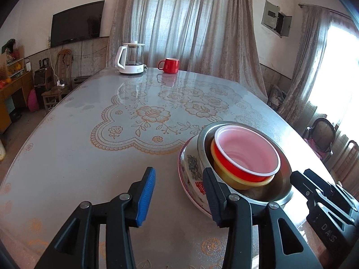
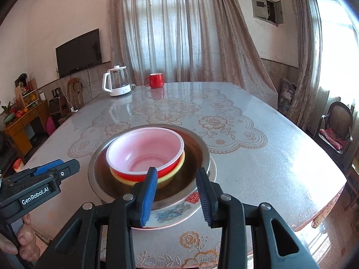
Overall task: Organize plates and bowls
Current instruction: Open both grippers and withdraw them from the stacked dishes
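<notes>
- Nearest to your cameras are the two tongs. Your left gripper (image 1: pixel 179 196) has its jaws apart with nothing between the blue pads; it hangs over the bare table, and its right finger stands in front of the plate's rim. I cannot tell if it touches the rim.
- Your right gripper (image 2: pixel 177 196) also has its jaws apart. They stand in front of the near side of the stack, and no pad presses on anything.
- Under everything you have the table (image 1: pixel 89 157), covered with a lace-pattern cloth below a glossy sheet.
- On the table, near its front edge, lies the flowered plate (image 2: pixel 172 215) with a red sign on the rim.
- Inside this plate sits the steel bowl (image 2: pixel 202 145).
- Inside the steel bowl sits the yellow bowl (image 2: pixel 167 178), a little to the left of the middle.
- Inside the yellow bowl sits the red bowl (image 2: pixel 143 150), pale pink inside with a white rim. It is the top of the stack.
- Far at the back you see the white kettle (image 1: pixel 131 59) and, beside it, the red mug (image 1: pixel 169 65). They are apart from each other and well apart from the stack.
</notes>
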Demonstrator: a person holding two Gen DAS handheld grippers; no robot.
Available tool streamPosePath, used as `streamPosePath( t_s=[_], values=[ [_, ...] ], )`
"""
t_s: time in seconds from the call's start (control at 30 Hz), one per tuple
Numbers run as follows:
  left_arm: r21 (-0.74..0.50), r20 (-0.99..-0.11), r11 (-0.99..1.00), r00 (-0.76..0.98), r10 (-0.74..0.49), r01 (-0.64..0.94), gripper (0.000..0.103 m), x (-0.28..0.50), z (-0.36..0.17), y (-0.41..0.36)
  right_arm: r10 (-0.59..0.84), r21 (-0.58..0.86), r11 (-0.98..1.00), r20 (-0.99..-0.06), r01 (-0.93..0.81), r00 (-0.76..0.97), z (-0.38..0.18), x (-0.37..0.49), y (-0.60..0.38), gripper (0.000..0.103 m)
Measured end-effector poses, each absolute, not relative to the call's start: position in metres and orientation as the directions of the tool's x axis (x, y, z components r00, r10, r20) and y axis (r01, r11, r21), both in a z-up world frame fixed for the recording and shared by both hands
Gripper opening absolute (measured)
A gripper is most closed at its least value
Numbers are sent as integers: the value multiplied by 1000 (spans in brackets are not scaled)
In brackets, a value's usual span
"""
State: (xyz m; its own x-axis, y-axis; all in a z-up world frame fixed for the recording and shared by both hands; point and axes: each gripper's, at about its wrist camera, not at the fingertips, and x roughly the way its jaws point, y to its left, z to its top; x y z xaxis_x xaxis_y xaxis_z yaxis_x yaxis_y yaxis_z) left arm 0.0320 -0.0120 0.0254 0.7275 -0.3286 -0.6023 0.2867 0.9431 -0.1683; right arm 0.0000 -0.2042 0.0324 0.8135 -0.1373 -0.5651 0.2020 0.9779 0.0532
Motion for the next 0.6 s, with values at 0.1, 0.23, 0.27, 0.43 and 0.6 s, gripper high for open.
streamPosePath(
  t_s=[0.1,0.23,0.27,0.43,0.6],
  values=[
    [-144,-585,953,754,-299,266,53,28,27,-11,-153,44,976,-559,213,815,32,-1,-200,35],
    [-119,-573,958,771,-280,260,58,24,27,-12,-183,48,967,-551,250,814,31,-2,-204,36],
    [-120,-574,958,769,-280,259,58,24,26,-12,-188,49,965,-553,257,812,30,-2,-205,36],
    [-106,-578,959,768,-276,264,61,19,23,-17,-212,48,957,-553,285,806,28,-3,-206,36],
    [-84,-577,958,771,-270,274,66,14,22,-25,-233,45,952,-538,303,810,30,-5,-207,36]
  ],
)
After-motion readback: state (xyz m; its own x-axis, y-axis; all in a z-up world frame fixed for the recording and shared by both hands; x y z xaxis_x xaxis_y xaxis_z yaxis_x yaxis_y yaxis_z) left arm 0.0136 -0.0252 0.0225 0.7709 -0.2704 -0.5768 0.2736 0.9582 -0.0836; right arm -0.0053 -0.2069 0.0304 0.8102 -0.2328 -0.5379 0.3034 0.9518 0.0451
